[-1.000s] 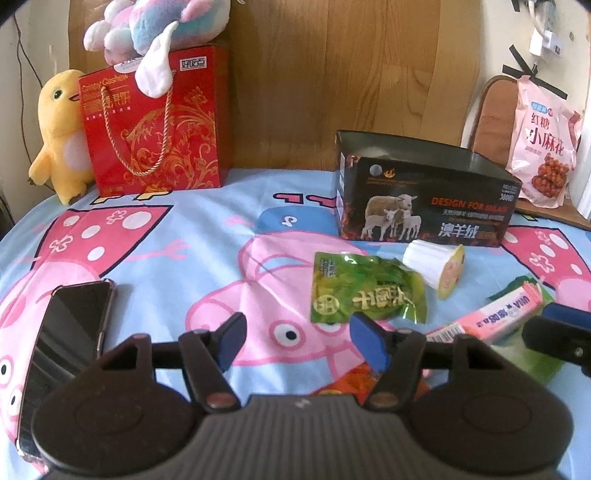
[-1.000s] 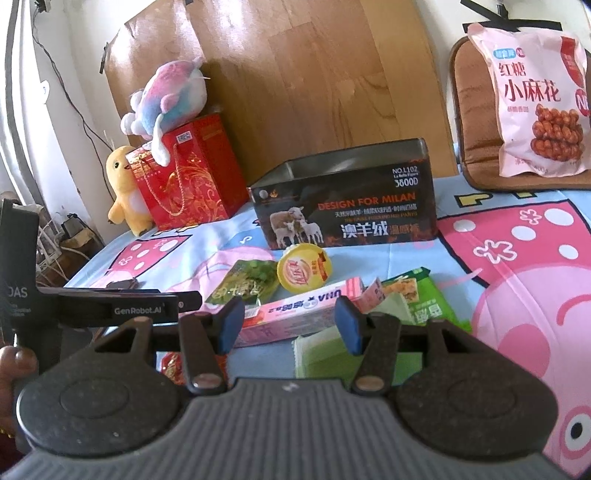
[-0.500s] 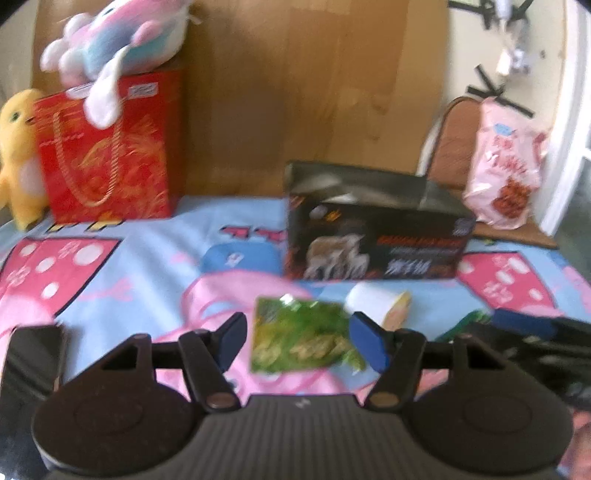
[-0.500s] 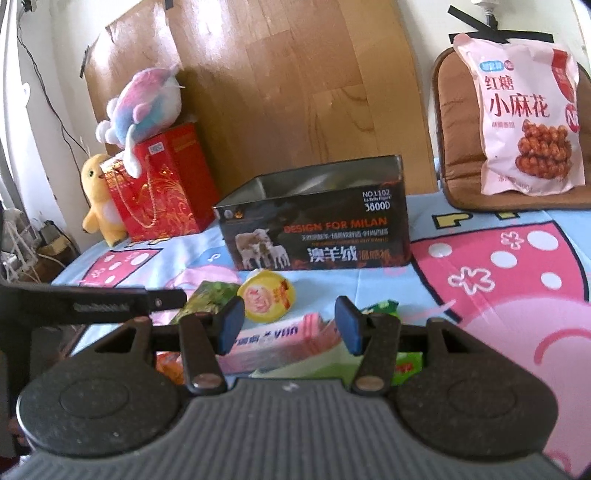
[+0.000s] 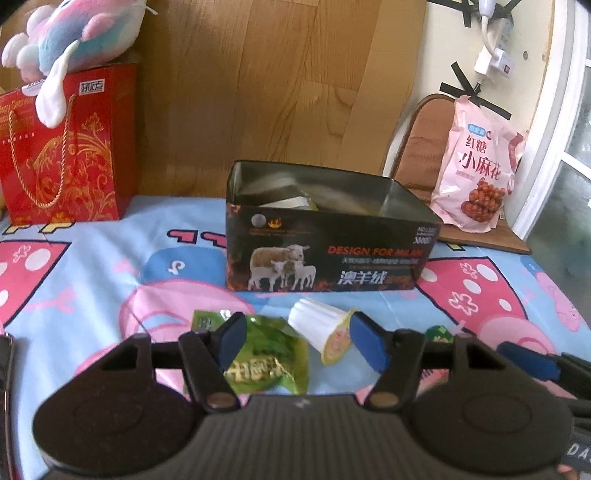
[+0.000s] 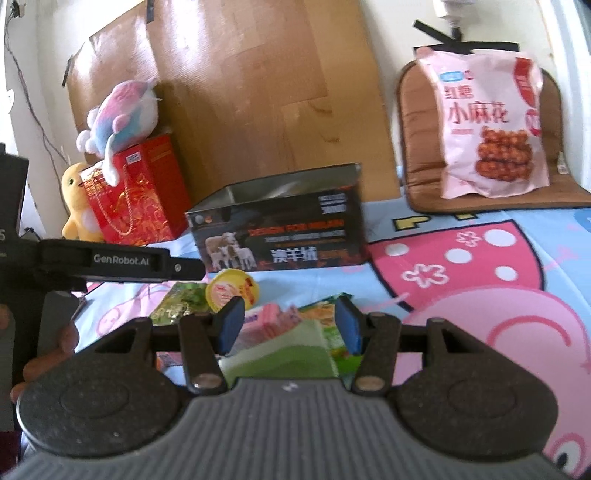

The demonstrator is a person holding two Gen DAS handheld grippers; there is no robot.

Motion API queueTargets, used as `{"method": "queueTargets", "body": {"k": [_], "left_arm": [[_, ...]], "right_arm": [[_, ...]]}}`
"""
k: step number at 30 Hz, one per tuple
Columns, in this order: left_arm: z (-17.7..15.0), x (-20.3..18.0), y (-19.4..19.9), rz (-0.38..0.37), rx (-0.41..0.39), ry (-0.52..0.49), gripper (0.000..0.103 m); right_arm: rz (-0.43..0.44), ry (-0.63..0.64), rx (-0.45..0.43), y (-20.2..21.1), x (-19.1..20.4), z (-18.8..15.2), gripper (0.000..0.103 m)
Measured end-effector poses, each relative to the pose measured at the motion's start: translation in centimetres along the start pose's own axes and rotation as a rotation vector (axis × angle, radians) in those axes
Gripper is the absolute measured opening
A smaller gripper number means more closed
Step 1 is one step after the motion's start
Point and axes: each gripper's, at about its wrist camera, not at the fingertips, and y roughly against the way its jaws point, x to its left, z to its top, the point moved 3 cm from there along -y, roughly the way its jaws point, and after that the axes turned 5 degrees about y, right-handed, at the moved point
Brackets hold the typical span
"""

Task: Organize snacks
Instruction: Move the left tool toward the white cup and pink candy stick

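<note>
A black open box (image 5: 332, 254) with sheep on its front stands on the cartoon bedsheet; it also shows in the right wrist view (image 6: 280, 232). In front of it lie a green snack packet (image 5: 266, 362) and a white jelly cup (image 5: 325, 332) on its side. My left gripper (image 5: 299, 343) is open and empty, just above these two. My right gripper (image 6: 288, 325) is open and empty over a pink wafer pack (image 6: 269, 321) and green packets (image 6: 325, 332). The jelly cup's yellow lid (image 6: 231, 288) faces the right wrist camera.
A red gift bag (image 5: 62, 147) with a plush toy (image 5: 70, 33) on top stands at the back left. A pink snack bag (image 5: 476, 173) leans on a brown chair cushion (image 6: 476, 192) at the back right. A wooden board (image 5: 258, 92) stands behind the box.
My left gripper has moved forward and right, toward the box, and now hovers over the green packet and jelly cup. My right gripper has moved closer over the pink pack. Both stayed open.
</note>
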Motion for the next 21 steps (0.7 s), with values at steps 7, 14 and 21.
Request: {"method": "queueTargets", "body": {"k": [7, 14, 21], "left_arm": [[-0.4, -0.2, 2.2, 0.022, -0.025, 0.001, 0.067], [-0.9, -0.6, 4.1, 0.023, -0.042, 0.003, 0.067], [-1.3, -0.9, 5.6, 0.017, -0.063, -0.005, 0.070]], "right_arm": [[0.014, -0.013, -0.025, 1.6, 0.2, -0.1, 0.057], [0.030, 0.014, -0.056, 3.5, 1.4, -0.2, 0.057], [0.041, 0.008, -0.073, 4.7, 1.9, -0.1, 0.057]]}}
